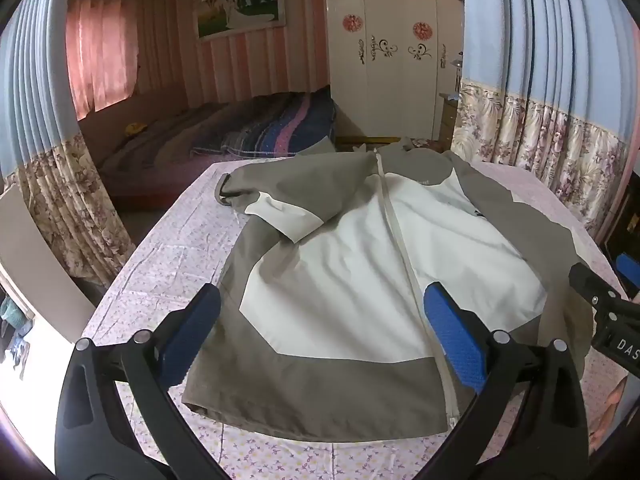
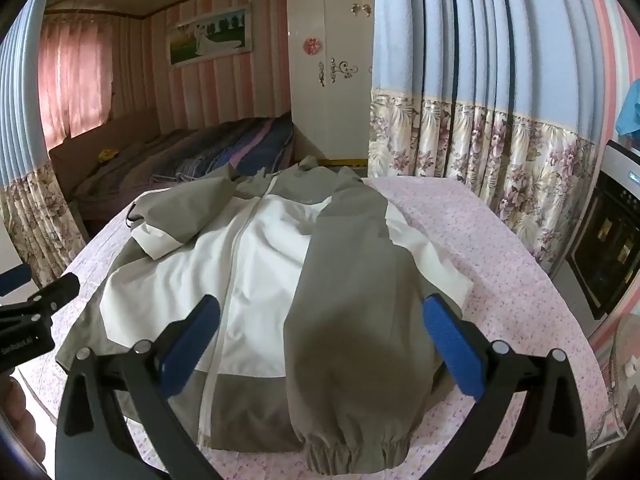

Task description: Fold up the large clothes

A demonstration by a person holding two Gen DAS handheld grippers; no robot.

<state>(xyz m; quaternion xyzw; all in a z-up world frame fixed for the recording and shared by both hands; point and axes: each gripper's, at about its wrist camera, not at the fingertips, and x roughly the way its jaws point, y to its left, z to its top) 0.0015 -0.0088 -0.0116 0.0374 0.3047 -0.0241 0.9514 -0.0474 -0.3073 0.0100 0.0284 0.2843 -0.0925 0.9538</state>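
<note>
Grey-and-white jacket (image 1: 352, 264) lies front up, zipped, on the surface (image 1: 160, 264) under a pink floral cloth, hem toward the cameras, collar at the far edge. One sleeve (image 2: 352, 340) is folded across the front, elastic cuff at the hem; the other sleeve (image 1: 276, 204) is folded in near the shoulder. Left claw (image 1: 320, 336) hangs above the hem, blue pads spread wide, holding nothing. Right claw (image 2: 320, 340) hangs over the folded sleeve, spread equally wide, empty, pads clear of the fabric. Beyond the surface: a bed (image 1: 224, 136), a white wardrobe (image 1: 384, 60), floral curtains (image 2: 480, 140)
</note>
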